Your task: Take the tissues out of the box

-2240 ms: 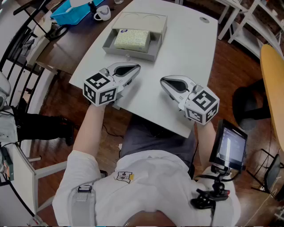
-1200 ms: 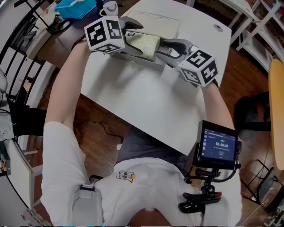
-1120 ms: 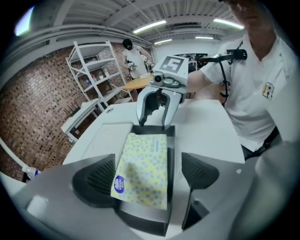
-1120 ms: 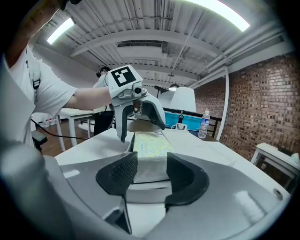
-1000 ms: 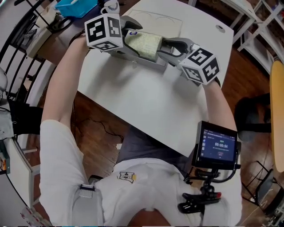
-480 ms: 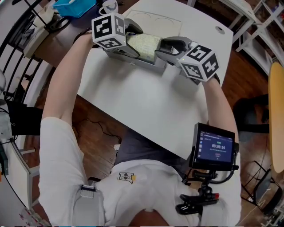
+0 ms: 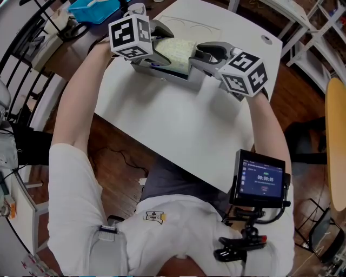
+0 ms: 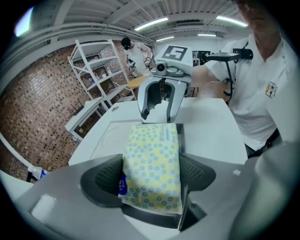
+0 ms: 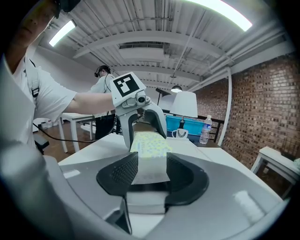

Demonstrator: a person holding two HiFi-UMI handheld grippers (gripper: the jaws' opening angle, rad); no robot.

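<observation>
The tissue pack (image 7: 175,50), yellow with small blue dots, lies lengthways in the open grey box (image 7: 165,74) at the table's far side, its near edge raised above the box wall. My left gripper (image 7: 158,44) holds the pack's left end and my right gripper (image 7: 199,55) its right end. In the left gripper view the pack (image 8: 152,159) fills the gap of the left gripper (image 8: 151,174), both pads touching its sides, jaws closing. The right gripper (image 9: 153,171) has the pack's white end (image 9: 151,161) between its pads, jaws closing too. The box rim (image 9: 145,199) shows below.
The box lid (image 7: 189,26) lies flat behind the box on the white table (image 7: 178,124). A blue tray (image 7: 94,8) and a white mug (image 7: 135,10) stand on the dark desk at far left. A water bottle (image 9: 205,130) stands there too. White shelving (image 8: 93,70) lines the brick wall.
Both grippers came from the table's near edge to the box and took the pack by its two ends. Over the last half second the pack has risen slightly in the box.
</observation>
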